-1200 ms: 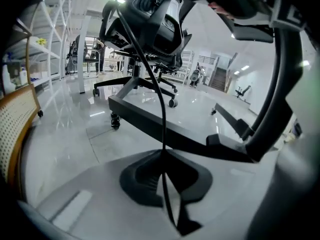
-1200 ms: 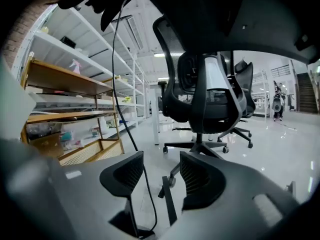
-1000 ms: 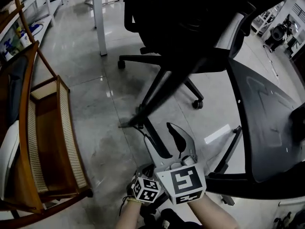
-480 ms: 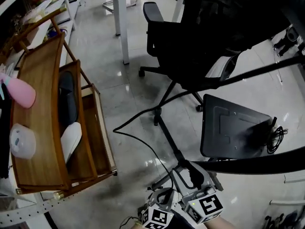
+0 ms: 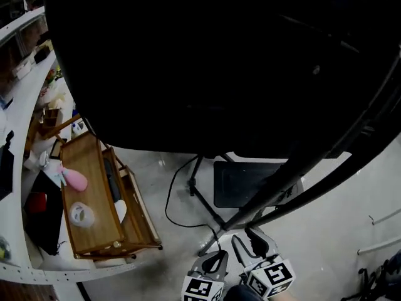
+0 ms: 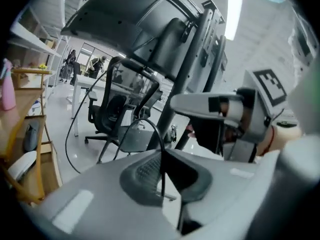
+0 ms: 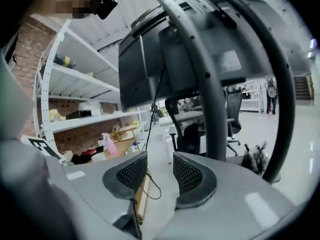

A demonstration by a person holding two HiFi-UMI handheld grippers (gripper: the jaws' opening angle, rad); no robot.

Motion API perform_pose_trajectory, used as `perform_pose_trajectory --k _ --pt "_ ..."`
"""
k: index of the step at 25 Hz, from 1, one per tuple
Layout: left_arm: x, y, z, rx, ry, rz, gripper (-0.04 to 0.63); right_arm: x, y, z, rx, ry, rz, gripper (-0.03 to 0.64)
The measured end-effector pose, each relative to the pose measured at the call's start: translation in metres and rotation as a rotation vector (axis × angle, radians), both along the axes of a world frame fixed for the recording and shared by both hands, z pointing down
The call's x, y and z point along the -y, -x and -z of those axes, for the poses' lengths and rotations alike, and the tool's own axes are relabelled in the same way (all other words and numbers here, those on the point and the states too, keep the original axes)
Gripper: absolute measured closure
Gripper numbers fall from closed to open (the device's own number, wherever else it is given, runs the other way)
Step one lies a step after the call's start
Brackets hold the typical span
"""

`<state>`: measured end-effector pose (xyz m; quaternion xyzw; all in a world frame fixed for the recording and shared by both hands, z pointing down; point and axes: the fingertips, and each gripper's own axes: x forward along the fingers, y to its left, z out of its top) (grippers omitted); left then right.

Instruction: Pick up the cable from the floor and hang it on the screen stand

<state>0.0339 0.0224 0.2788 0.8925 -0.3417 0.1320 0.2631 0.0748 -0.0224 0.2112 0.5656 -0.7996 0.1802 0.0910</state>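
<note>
The back of the dark screen [image 5: 219, 61] fills the upper half of the head view, its lower edge overhanging the floor [image 5: 313, 243]. The screen stand [image 5: 294, 174] runs beneath it as slanted dark poles. In the right gripper view these poles [image 7: 210, 84] rise close in front of the tool. A white curved worktop [image 5: 15, 111] borders the left side. Just inside it stands a wooden trolley [image 5: 100, 199] with a pink bottle [image 5: 75, 179] on top. A dark flat plate [image 5: 241, 184] lies on the floor by the stand legs. A strip of bare floor shows between the trolley's edge and the stand.

The left tool [image 5: 219, 256] is low in the head view. Its jaws [image 6: 161, 164] are pressed together on the cable [image 6: 161, 149], which arcs up and away from the pads. From there the cable [image 5: 167, 205] loops across the bare strip towards the stand.

The right tool [image 5: 245, 240] sits just beside the left. Its jaws [image 7: 160, 171] are narrowing with a gap between the pads. A thin cable line shows in that gap, and neither pad presses on it.
</note>
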Motion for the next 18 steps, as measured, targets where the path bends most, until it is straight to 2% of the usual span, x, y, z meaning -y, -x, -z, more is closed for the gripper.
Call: perform_pose_trajectory --k 3,6,9,14,18 --pt "-0.007 -0.024 0.066 0.004 -0.053 0.008 0.583 -0.018 -0.037 0.049 -0.017 -0.058 -0.075 0.477" --pt "-0.016 -0.06 0.128 0.014 -0.114 0.02 0.583 -0.038 -0.092 0.088 -0.069 -0.103 -0.154 0.529" --pt "-0.024 -0.102 0.179 0.034 -0.192 0.04 0.583 -0.057 -0.152 0.12 -0.065 -0.147 -0.224 0.602" --pt "-0.037 -0.168 0.264 0.014 -0.333 0.1 0.583 -0.092 -0.23 0.181 -0.045 -0.243 -0.242 0.617" --pt "-0.051 -0.208 0.306 -0.023 -0.359 0.148 0.583 -0.113 -0.275 0.212 -0.043 -0.283 -0.225 0.617"
